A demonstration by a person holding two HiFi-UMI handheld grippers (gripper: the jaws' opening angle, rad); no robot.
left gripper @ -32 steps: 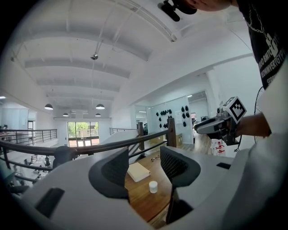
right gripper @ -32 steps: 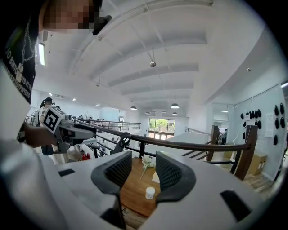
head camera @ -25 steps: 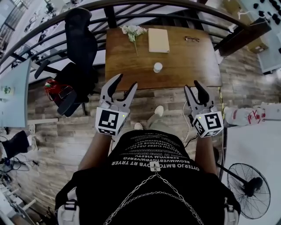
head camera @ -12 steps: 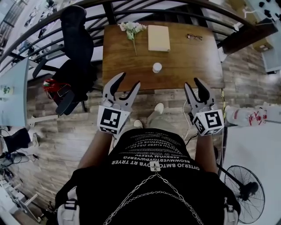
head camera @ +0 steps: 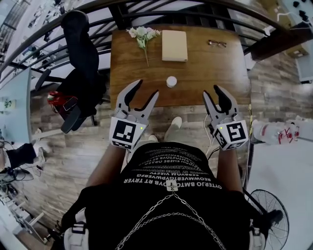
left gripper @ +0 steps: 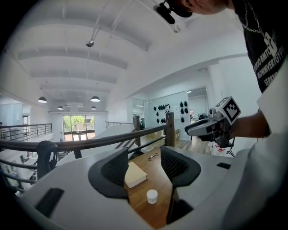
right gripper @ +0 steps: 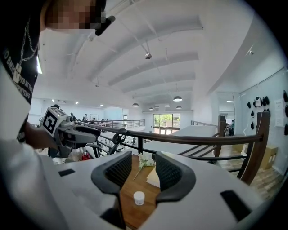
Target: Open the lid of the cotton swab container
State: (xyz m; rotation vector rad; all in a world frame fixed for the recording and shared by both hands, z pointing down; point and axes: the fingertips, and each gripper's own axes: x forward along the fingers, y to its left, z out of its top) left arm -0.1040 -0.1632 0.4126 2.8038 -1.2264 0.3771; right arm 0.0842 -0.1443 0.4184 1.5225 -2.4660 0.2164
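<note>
A small white round cotton swab container [head camera: 171, 81] with its lid on stands on the wooden table [head camera: 215, 73], near the front edge. It also shows between the jaws in the left gripper view [left gripper: 152, 196] and in the right gripper view [right gripper: 139, 198], some way ahead. My left gripper [head camera: 145, 89] hovers at the table's near edge, left of the container, open and empty. On the container's right, my right gripper [head camera: 212, 91] is open and empty too, held at the same height. Neither gripper touches the container.
On the table's far side lie a bunch of white flowers [head camera: 143, 34], a cream book [head camera: 174, 45] and a pair of glasses [head camera: 216, 43]. A black office chair [head camera: 80, 63] stands left of the table, with a dark railing [head camera: 146, 14] behind it. A floor fan [head camera: 274, 219] stands at the lower right.
The person has come a little closer to the table, so both grippers now reach over its near edge. The jaws stand as wide as before.
</note>
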